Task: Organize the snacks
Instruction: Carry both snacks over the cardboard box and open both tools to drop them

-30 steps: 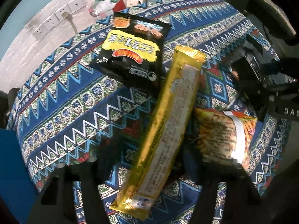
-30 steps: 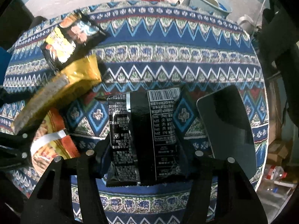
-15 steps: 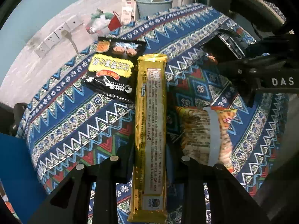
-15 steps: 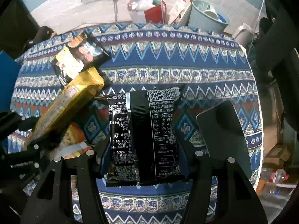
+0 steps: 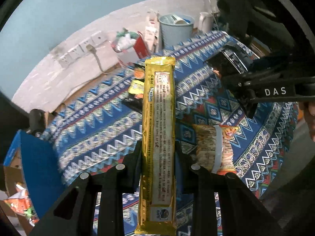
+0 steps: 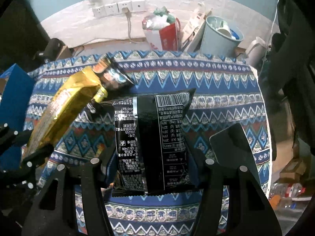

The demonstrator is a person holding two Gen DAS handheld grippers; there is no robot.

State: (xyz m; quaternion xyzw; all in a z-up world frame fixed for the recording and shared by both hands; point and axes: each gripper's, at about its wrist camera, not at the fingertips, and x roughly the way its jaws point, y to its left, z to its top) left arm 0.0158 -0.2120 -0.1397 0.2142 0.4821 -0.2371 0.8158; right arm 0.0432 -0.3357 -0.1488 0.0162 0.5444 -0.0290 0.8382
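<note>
Above the patterned tablecloth, left gripper pinches the long gold packet lengthwise toward 12 o'clock, right gripper clamps the black pouch, both apparently lifted for sorting; orange bag lies at 3 o'clock.

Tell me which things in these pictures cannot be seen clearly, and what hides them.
- Black-and-yellow snack bag, left wrist view: mostly behind the gold packet.
- Orange snack bag, left view: lower end hidden by the left gripper.
- Black packet front, right view: only the back faces the camera.
</note>
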